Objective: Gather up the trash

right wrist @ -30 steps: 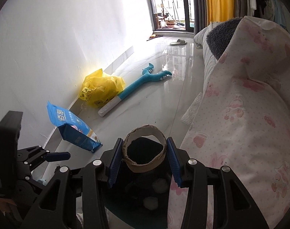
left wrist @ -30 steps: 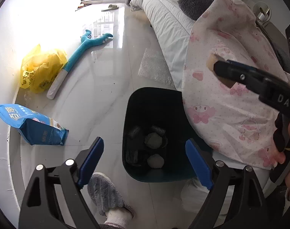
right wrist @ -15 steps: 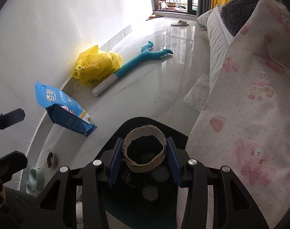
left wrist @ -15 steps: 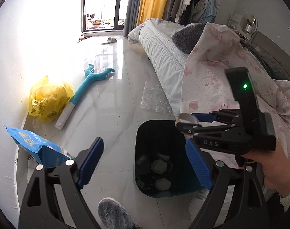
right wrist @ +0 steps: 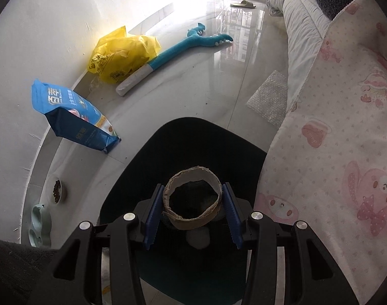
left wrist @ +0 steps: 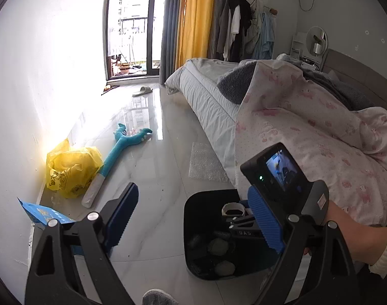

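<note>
Bed [left wrist: 211, 101]: runs along the right side of the room, draped with a pink cartoon-print quilt [right wrist: 346, 139].
Floor [left wrist: 155, 172]: glossy pale tile carrying a yellow plastic bag [right wrist: 122, 53], a blue pet-food bag [right wrist: 74, 117], a teal plush toy [right wrist: 183, 45] and a bubble-wrap sheet [right wrist: 269, 99].
Trash bin [right wrist: 193, 139]: dark, open-topped, beside the bed, with crumpled wads inside.
Left tongs [left wrist: 196, 218]: spread wide, holding nothing, above the floor by the bin.
Right tongs [right wrist: 192, 208]: pinching a cardboard tape ring [right wrist: 192, 200] by its sides, directly over the bin's opening.
</note>
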### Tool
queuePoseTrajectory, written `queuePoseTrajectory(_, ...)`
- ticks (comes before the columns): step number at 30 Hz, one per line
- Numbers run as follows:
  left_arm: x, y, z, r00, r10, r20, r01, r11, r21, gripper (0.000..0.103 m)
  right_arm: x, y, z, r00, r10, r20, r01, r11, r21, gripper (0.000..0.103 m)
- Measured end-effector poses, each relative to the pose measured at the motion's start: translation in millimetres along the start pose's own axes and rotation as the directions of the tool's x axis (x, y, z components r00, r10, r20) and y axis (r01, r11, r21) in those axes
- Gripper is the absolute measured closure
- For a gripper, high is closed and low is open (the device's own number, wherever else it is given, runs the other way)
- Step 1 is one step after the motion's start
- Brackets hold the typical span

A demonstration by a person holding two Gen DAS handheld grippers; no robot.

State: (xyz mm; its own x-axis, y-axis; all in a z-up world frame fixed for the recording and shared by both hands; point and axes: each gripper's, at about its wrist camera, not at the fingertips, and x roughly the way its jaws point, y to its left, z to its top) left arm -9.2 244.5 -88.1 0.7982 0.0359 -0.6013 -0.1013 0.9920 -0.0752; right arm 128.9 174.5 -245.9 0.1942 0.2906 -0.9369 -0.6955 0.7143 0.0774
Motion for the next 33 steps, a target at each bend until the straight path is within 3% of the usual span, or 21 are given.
queuePoseTrajectory(5,-11.7,-5.2,15.8,0.999,-0.006,0.054,0.007,0.999,-0.032,0.013,3.8,-1.4,-7.4,0.999,-0.01,-0.04,0.009,1.0,-0.013,0.055)
queuePoseTrajectory(7,-17.9,-10.5,23.9,0.996,-0.012,0.084,0.016,0.999,-0.046,0.014,1.0,-1.6,-9.5,0.999,-0.003,-0.047,0.002,1.0,-0.018,0.045)
queuePoseTrajectory(10,-24.4,-18.6,35.0,0.992,-0.005,0.129,0.011,0.999,-0.046,0.013,-11.2,-4.0,-13.8,0.999,0.002,-0.033,-0.003,1.0,-0.014,0.039)
queuePoseTrajectory(15,-32.9,-31.5,50.0,0.982,0.01,0.189,0.001,0.998,-0.058,0.007,-44.6,-8.6,-21.4,0.999,0.005,0.038,-0.005,1.0,0.01,0.031)
queuePoseTrajectory(19,-39.2,-46.6,56.2,0.975,0.055,0.213,-0.051,0.998,-0.024,0.005,-85.5,-18.6,-27.8,0.987,-0.046,0.152,0.039,0.998,0.048,0.025)
queuePoseTrajectory(26,-53.7,-71.4,58.9,0.962,0.025,0.272,-0.029,1.0,0.012,0.003,-168.6,-46.4,-63.7,0.925,-0.14,0.352,0.098,0.986,0.133,0.014)
queuePoseTrajectory(33,-60.8,-104.5,59.9,0.956,-0.009,0.295,-0.001,0.999,0.035,0.003,-258.2,-75.3,-123.4,0.819,-0.272,0.505,0.177,0.957,0.229,0.003)
